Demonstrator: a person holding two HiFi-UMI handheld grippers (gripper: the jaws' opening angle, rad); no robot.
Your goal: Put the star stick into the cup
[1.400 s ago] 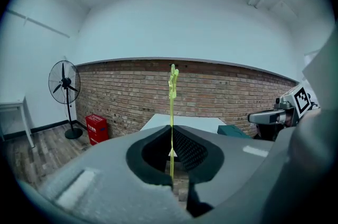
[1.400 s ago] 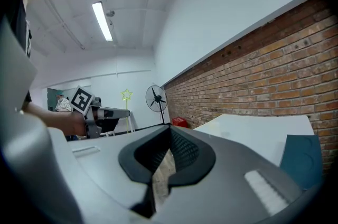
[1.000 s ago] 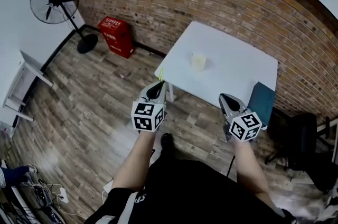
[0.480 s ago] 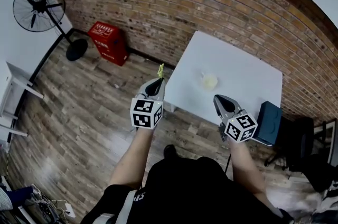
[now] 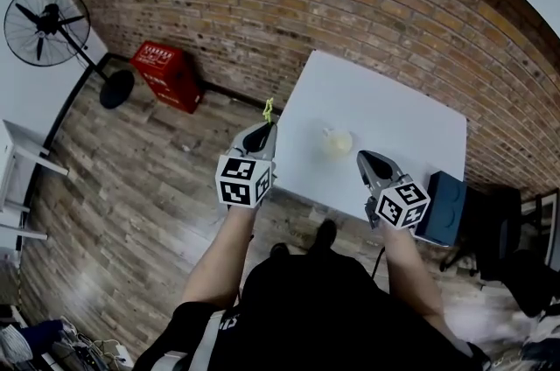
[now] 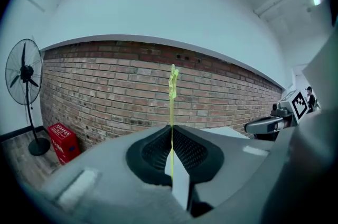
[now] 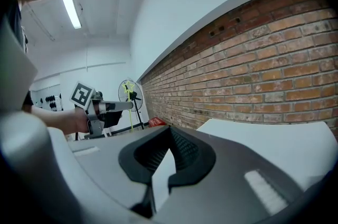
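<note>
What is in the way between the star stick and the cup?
Nothing that shows. The star stick is pinched in the left gripper, just outside the edge of the white table. The cup stands alone on it, with bare tabletop between them. The right gripper hangs nearer the person, beside that path.

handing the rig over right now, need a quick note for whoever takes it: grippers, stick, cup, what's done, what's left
Left gripper: shut on the star stick, which stands upright out of the jaws, star on top.
Right gripper: shut, nothing in it.
Cup: on the white table, between the two grippers. The stick is by the table's left edge, not over the cup.
Done: stick picked up.
Left: carry the stick over the cup, lower it in, let go.
</note>
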